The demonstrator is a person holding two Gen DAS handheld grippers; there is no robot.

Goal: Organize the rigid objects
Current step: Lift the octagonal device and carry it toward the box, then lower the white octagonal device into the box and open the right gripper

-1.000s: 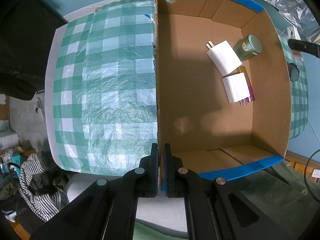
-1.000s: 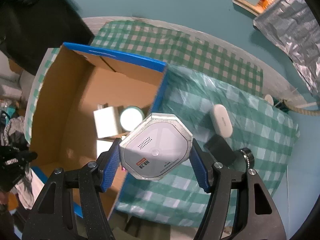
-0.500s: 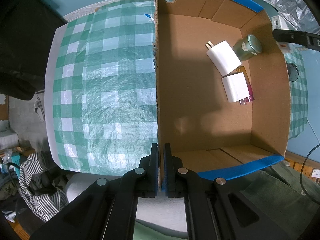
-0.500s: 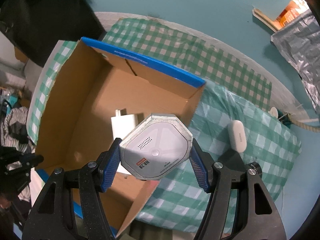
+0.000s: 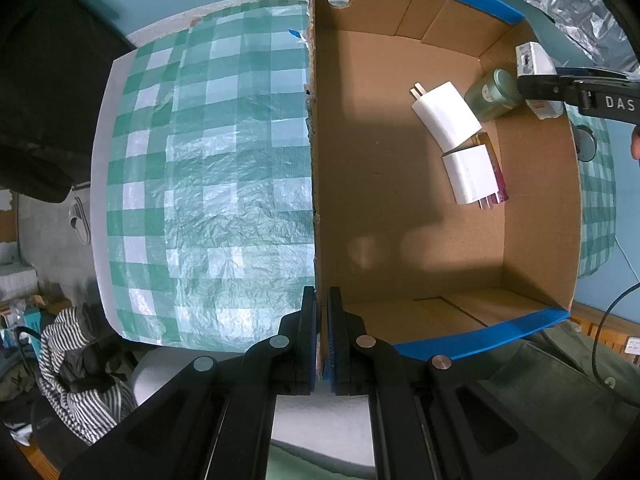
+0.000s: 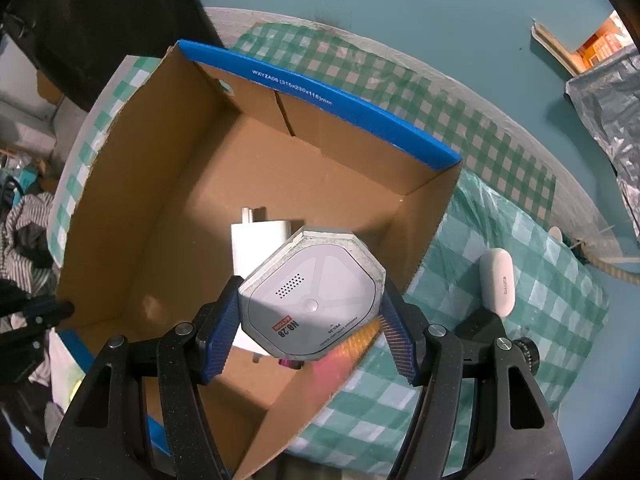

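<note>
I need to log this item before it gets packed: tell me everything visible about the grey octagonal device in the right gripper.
The grey octagonal plastic device is flat, with a lighter rim, a dot grille, a small round centre button and a red label beside "NO.28". The right gripper clamps it, a blue pad on each of two opposite edges, its face toward the camera, above the open cardboard box and nothing else touching it.

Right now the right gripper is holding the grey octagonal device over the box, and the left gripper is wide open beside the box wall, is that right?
Not quite. The left gripper is shut, clamped on the box wall, as the left wrist view shows. The right gripper does hold the grey octagonal device over the box.
</note>
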